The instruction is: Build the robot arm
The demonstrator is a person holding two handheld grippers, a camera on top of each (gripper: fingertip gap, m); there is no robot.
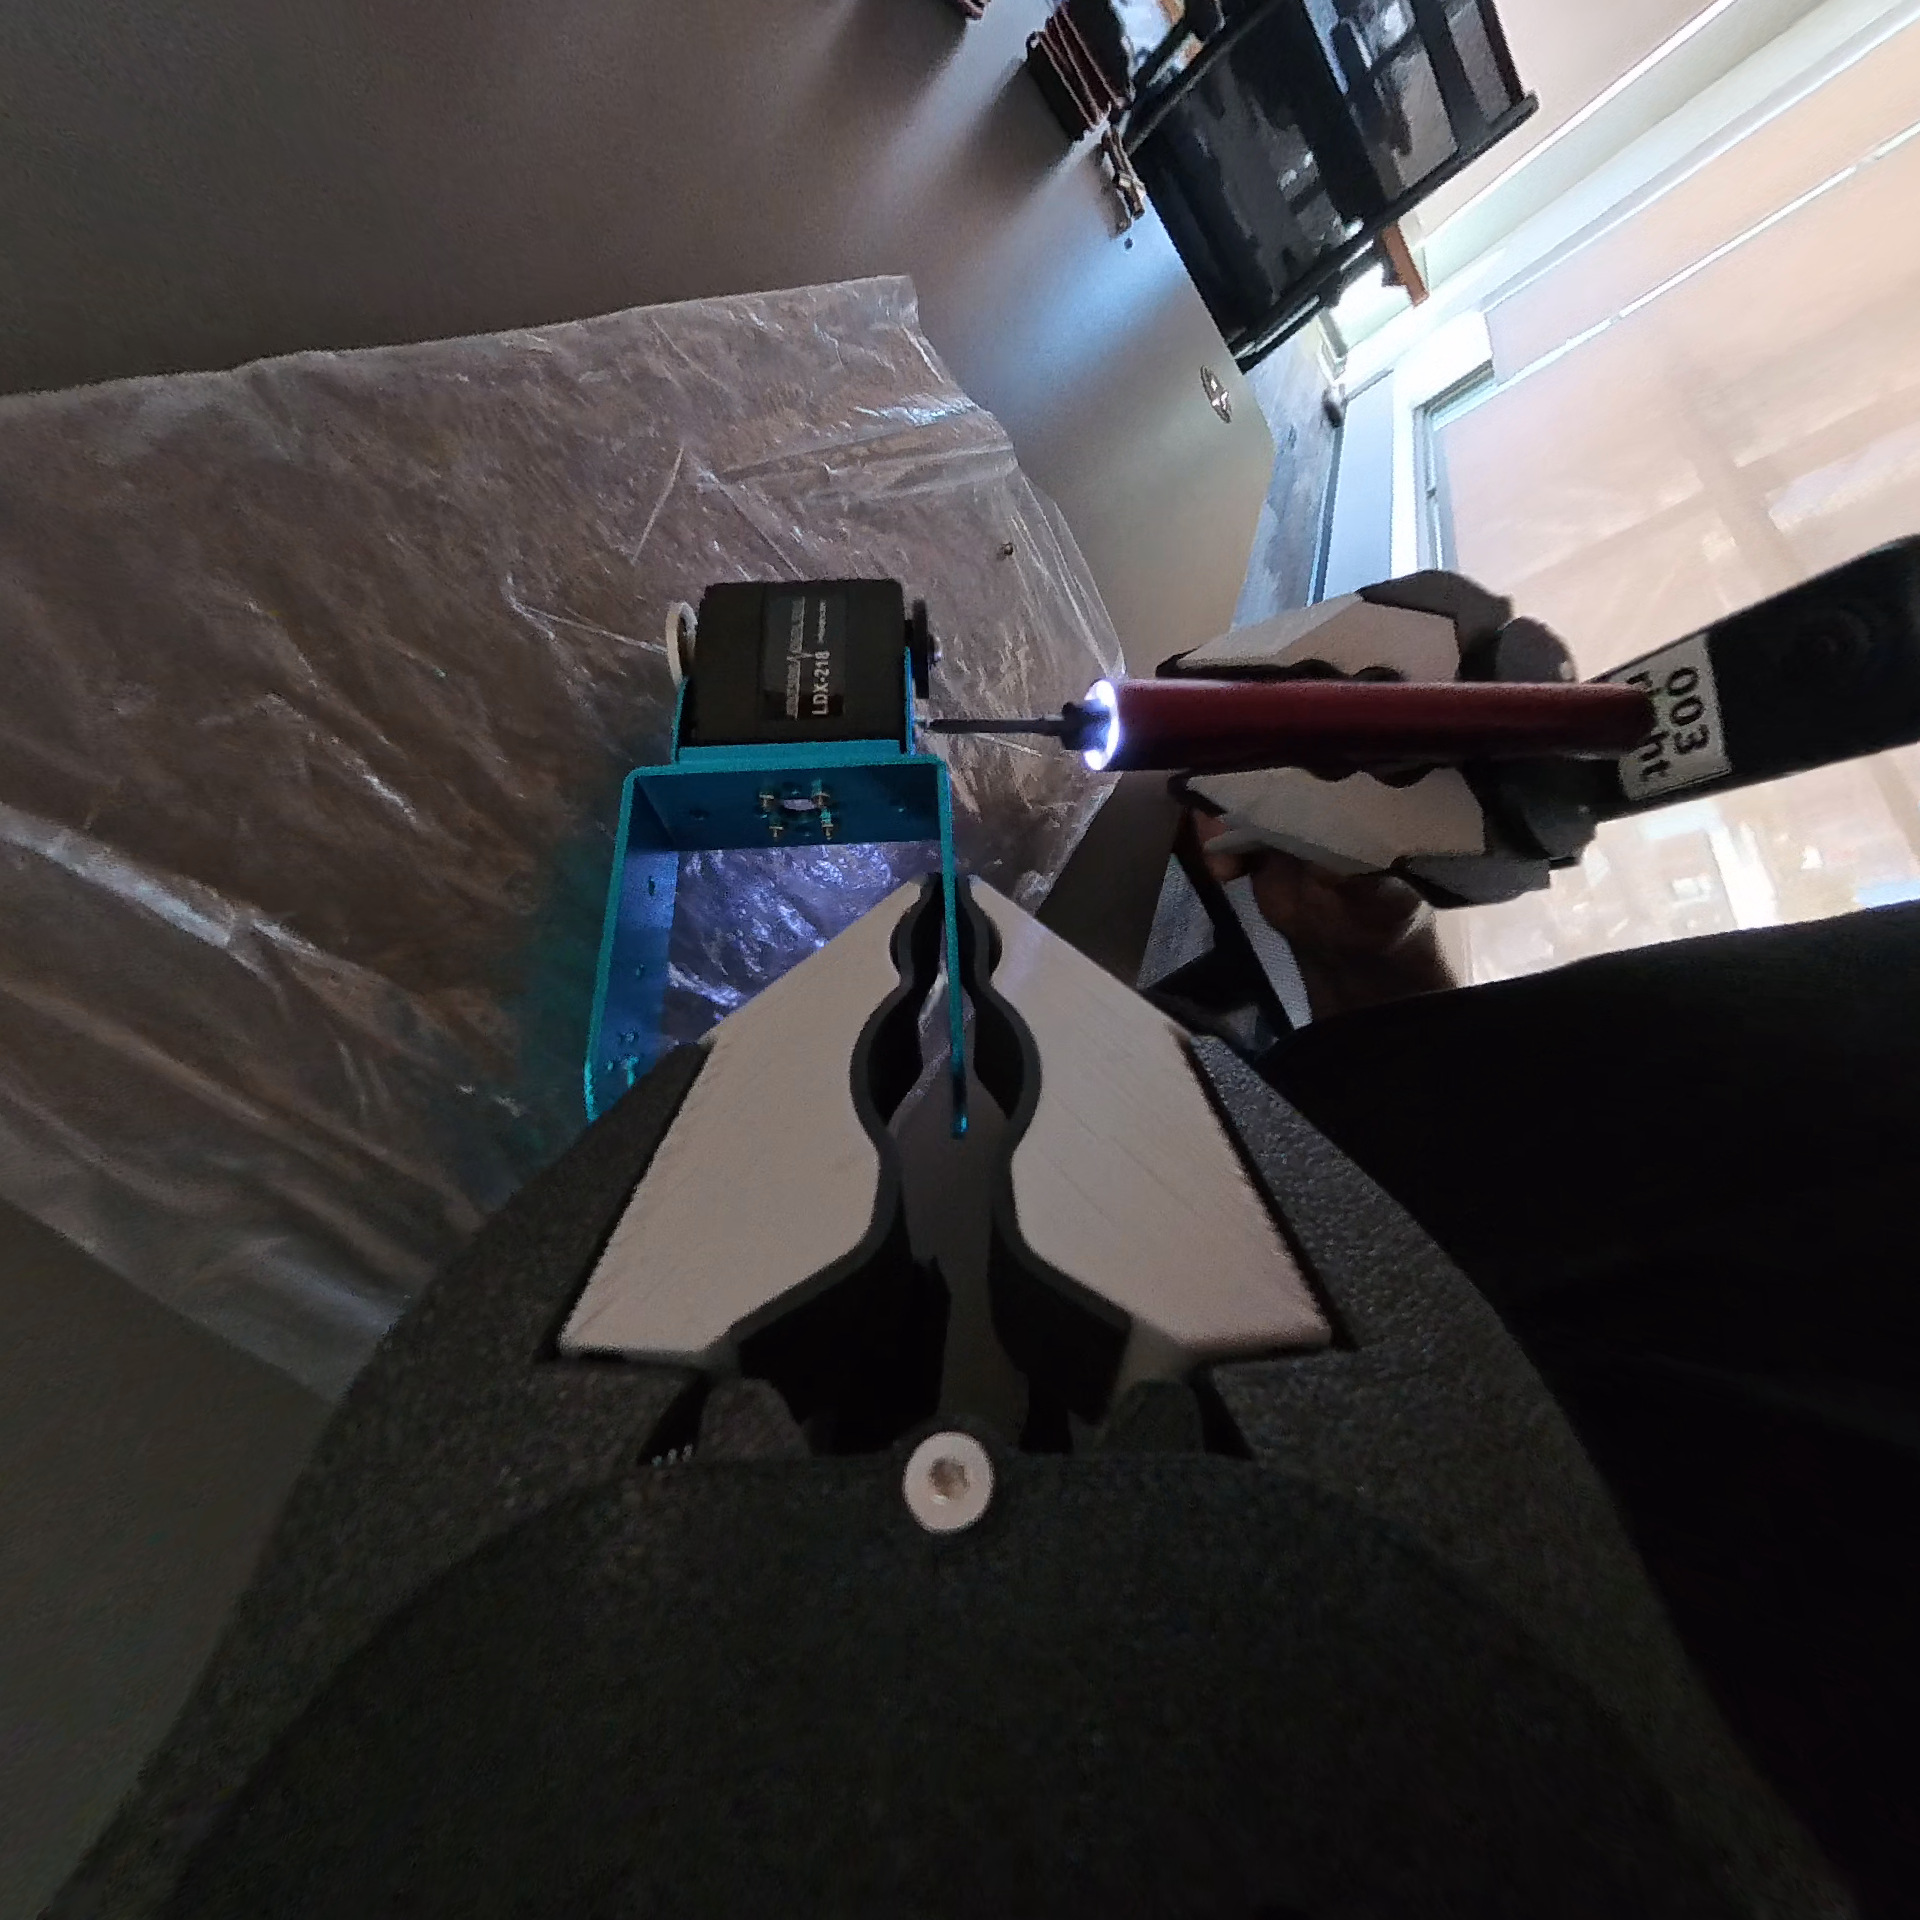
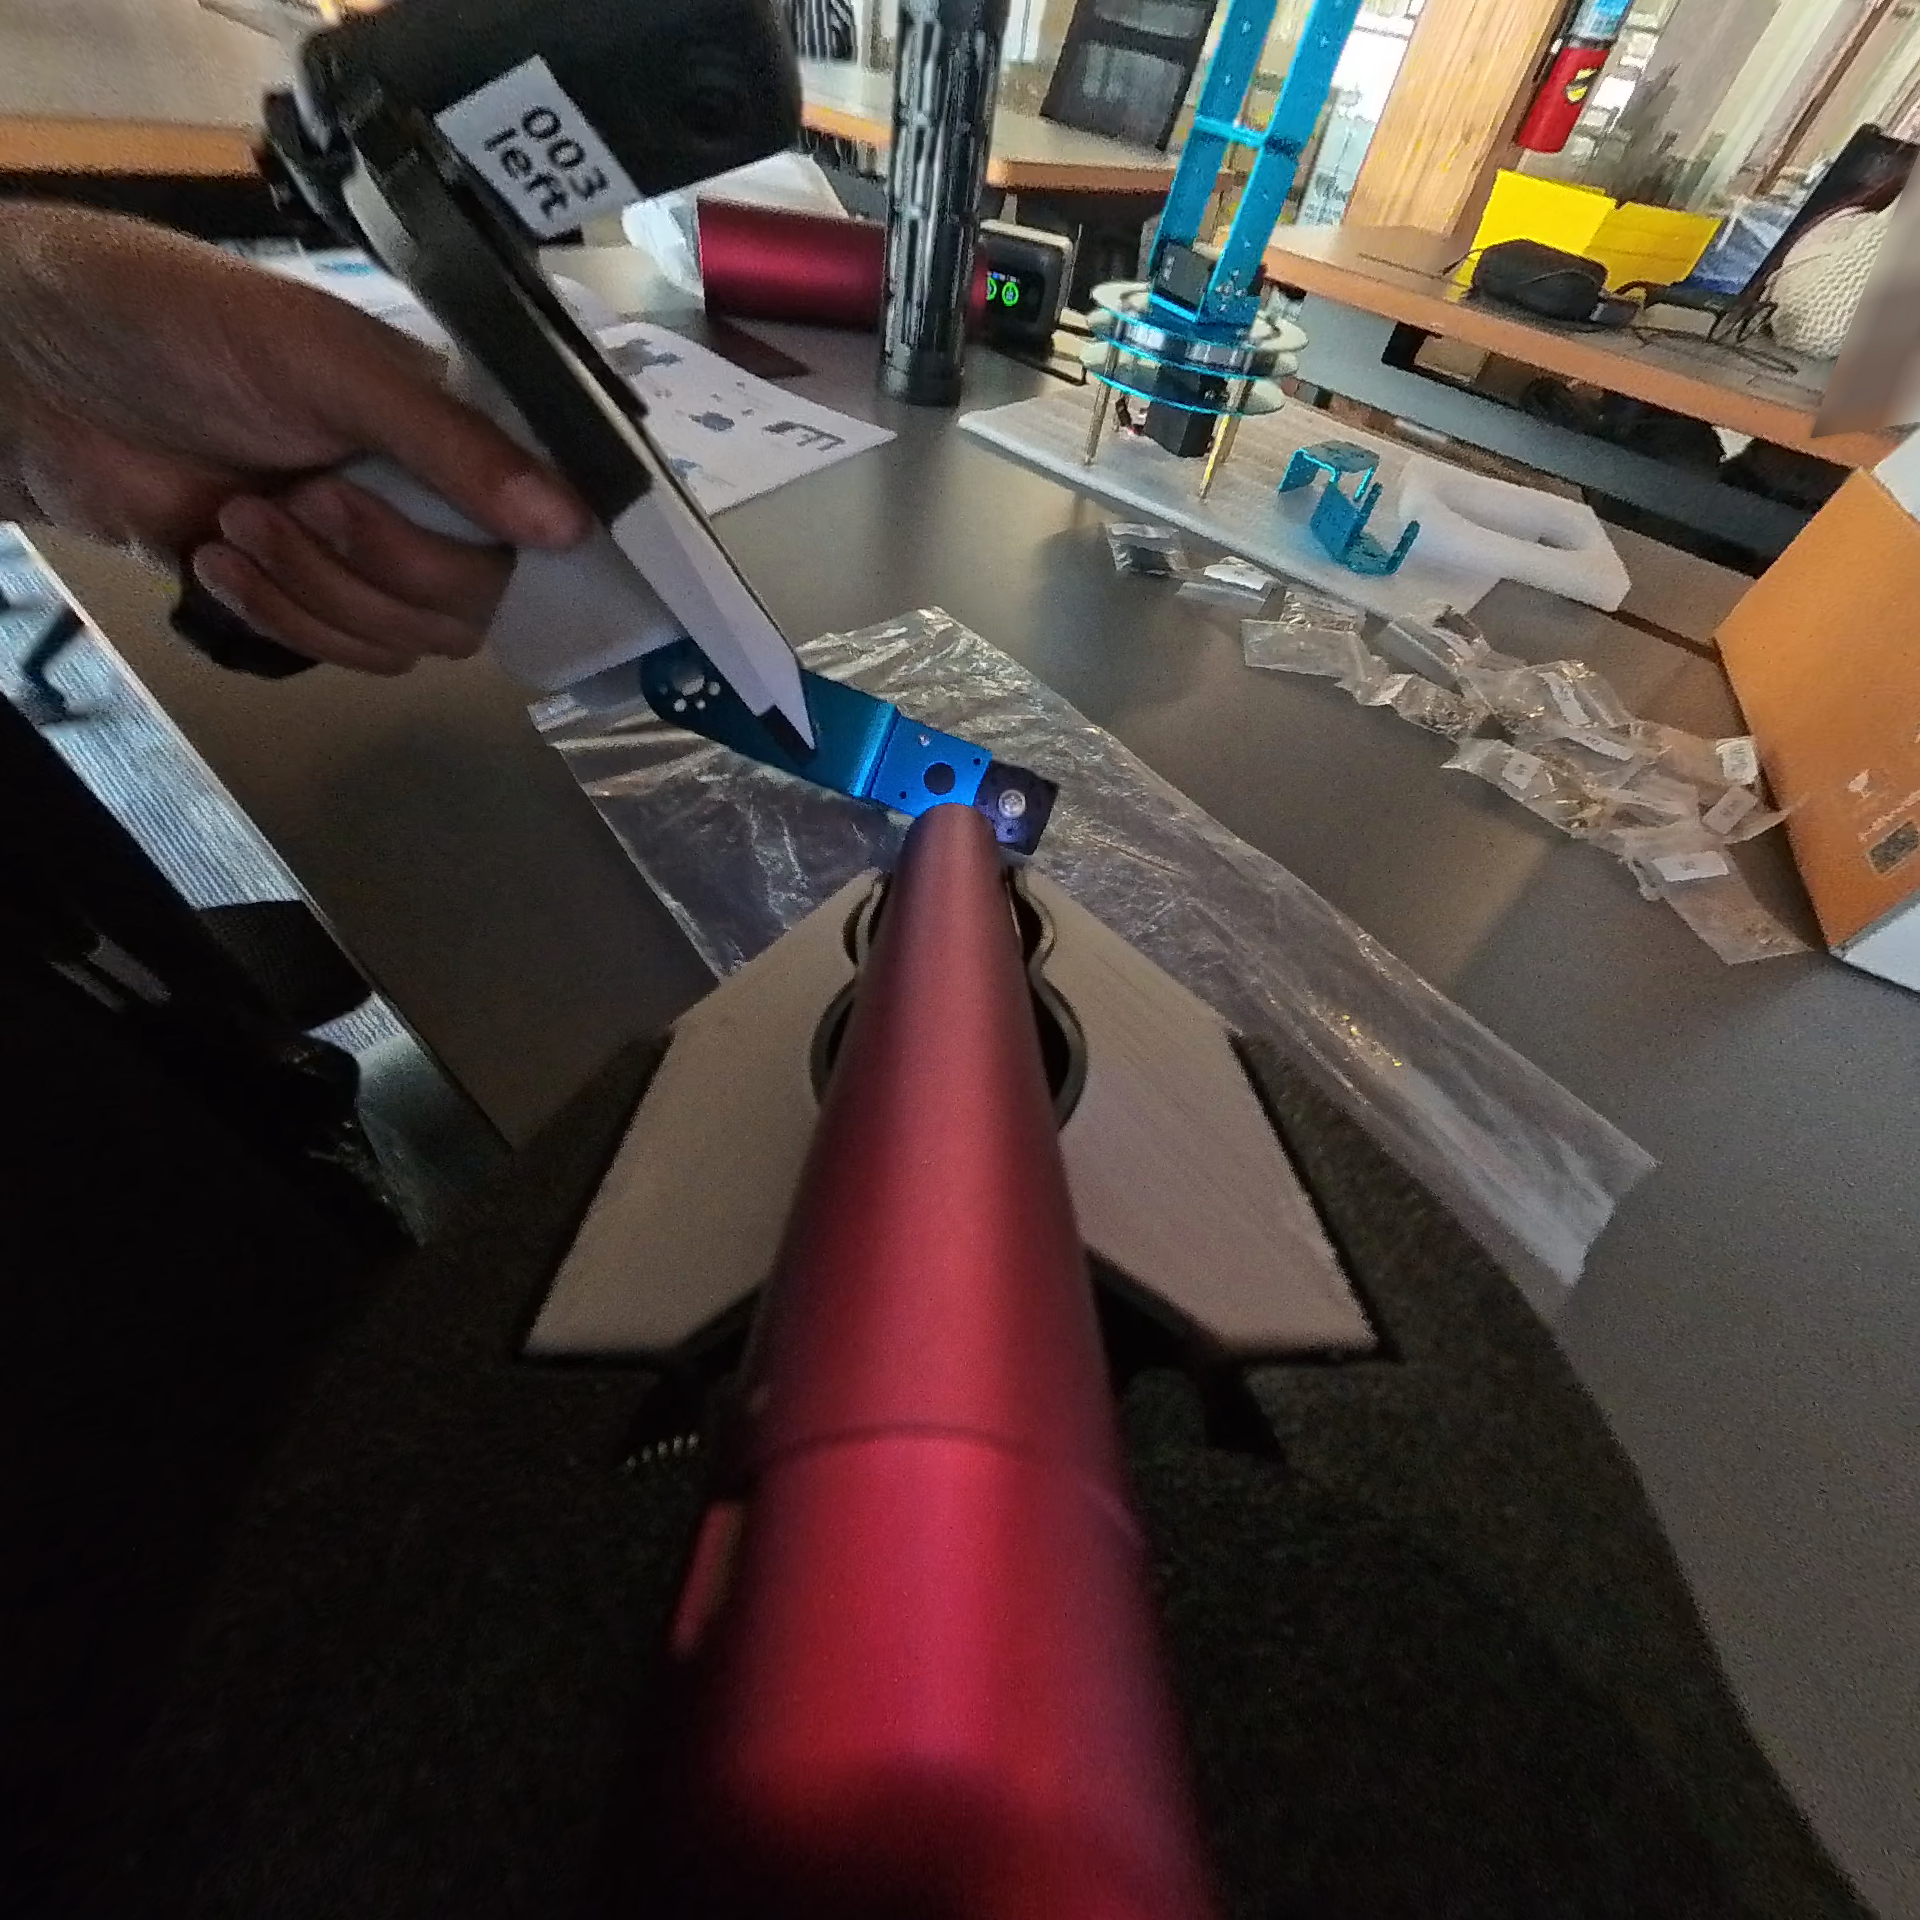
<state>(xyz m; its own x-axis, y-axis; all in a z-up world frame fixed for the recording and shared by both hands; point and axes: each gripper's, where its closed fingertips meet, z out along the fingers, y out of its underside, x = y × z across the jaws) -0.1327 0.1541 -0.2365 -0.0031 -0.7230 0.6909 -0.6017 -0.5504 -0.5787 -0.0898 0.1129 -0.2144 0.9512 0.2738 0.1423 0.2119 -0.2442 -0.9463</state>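
My left gripper (image 1: 943, 883) is shut on one wall of a blue metal bracket (image 1: 665, 935), which carries a black servo (image 1: 800, 665) at its far end. The bracket (image 2: 852, 750) is held just above a clear plastic bag (image 2: 1091, 894). My right gripper (image 2: 951, 883) is shut on a red electric screwdriver (image 2: 935, 1299). The screwdriver's lit tip (image 1: 1096, 724) and thin bit (image 1: 987, 724) touch the side of the servo. In the right wrist view the left gripper (image 2: 795, 727) comes in from the upper left, held by a hand (image 2: 239, 447).
The grey table (image 2: 1455, 987) holds several small bags of hardware (image 2: 1507, 707), another blue bracket (image 2: 1345, 509), a partly built blue arm on a round base (image 2: 1195, 343), a printed sheet (image 2: 727, 416), a dark bottle (image 2: 935, 197) and an orange box (image 2: 1839, 707) at the right. Across from one pair of fingers to the other is roughly 7 cm.
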